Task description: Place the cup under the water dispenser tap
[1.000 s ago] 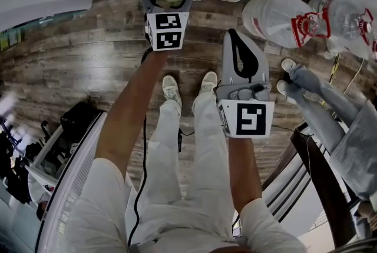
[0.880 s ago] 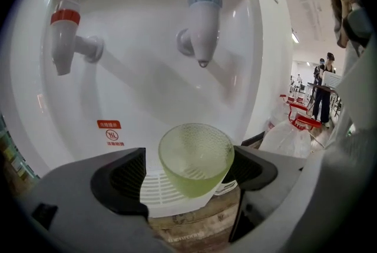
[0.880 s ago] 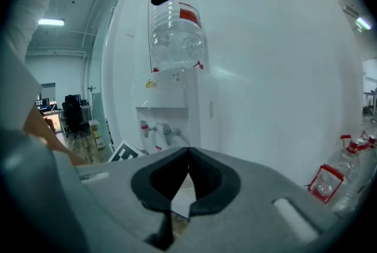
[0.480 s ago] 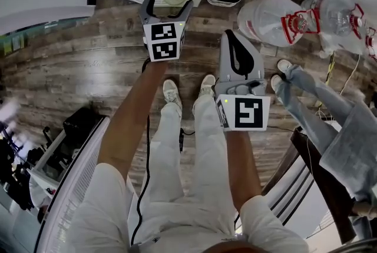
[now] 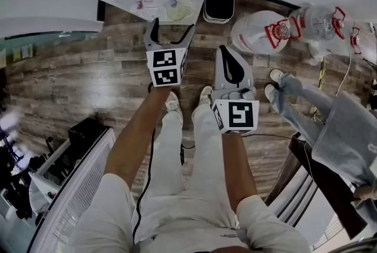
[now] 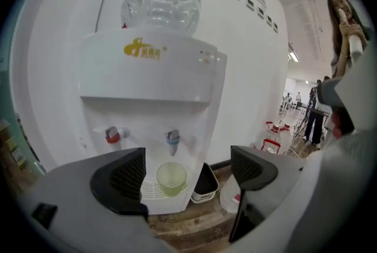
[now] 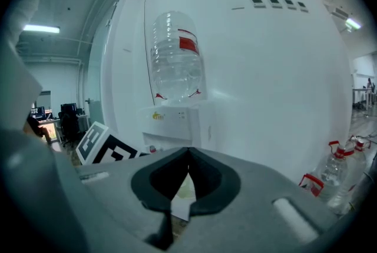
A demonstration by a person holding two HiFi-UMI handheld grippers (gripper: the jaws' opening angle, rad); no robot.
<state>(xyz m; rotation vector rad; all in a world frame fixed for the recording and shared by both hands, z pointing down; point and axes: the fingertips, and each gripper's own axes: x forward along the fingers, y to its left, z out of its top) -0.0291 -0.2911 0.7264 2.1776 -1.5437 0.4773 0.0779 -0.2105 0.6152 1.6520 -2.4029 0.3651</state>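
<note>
A pale green cup (image 6: 171,178) stands upright on the drip tray of the white water dispenser (image 6: 147,78), right under the blue tap (image 6: 172,139). From the head view the cup (image 5: 175,12) sits just beyond my left gripper (image 5: 172,31). My left gripper (image 6: 187,170) is open; its jaws have just been opening wide, they hold nothing, and the cup lies well beyond them. My right gripper (image 5: 227,53) is shut and empty, beside the left one. In the right gripper view its jaws (image 7: 187,155) meet in front of the dispenser (image 7: 177,116).
A red tap (image 6: 112,135) is left of the blue one. A black bin (image 5: 218,2) stands right of the dispenser, then big water bottles (image 5: 259,31) on the wooden floor. Another person's legs (image 5: 294,105) are at the right. A white appliance (image 5: 76,187) is at lower left.
The cup was between the left jaws a second ago; now it stands alone on the tray. Both grippers have risen and drawn back from the dispenser, the left one more.
</note>
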